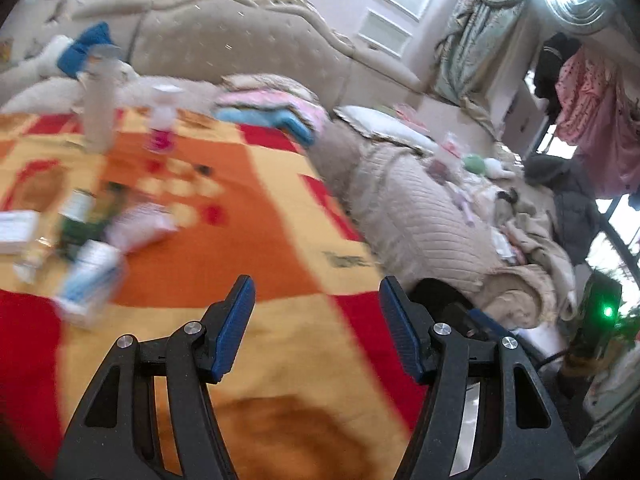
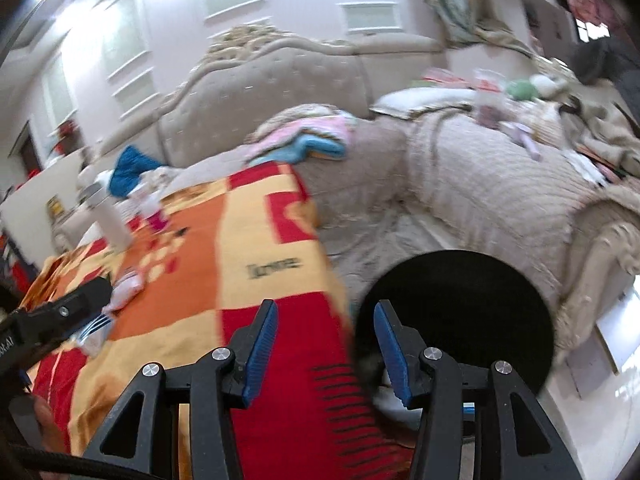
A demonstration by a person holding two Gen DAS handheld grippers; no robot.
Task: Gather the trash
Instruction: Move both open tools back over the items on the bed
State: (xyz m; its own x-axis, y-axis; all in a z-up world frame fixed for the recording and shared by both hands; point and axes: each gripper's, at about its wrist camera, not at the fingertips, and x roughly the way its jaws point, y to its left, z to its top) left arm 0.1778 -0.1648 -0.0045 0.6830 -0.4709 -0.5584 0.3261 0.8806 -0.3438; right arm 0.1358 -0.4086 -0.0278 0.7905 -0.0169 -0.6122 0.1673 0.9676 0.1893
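Observation:
Blurred trash lies on the orange, red and yellow blanket (image 1: 280,216): a white-and-blue carton (image 1: 90,280), a pink-white wrapper (image 1: 140,226) and a green bottle (image 1: 80,216). My left gripper (image 1: 316,284) hovers open over the blanket to their right, with nothing between its fingers. A round black bin (image 2: 456,312) stands on the floor just off the blanket's right edge. My right gripper (image 2: 326,306) is open and empty above that edge, its right finger in front of the bin. The bin's rim (image 1: 436,296) peeks out behind my left gripper's right finger.
A tall white bottle (image 1: 98,108) and a small pink bottle (image 1: 162,120) stand upright at the blanket's far end. A white box (image 1: 16,232) lies at the left. Folded towels (image 1: 276,112), a beige quilt (image 1: 420,216) and a padded headboard (image 1: 240,48) lie beyond.

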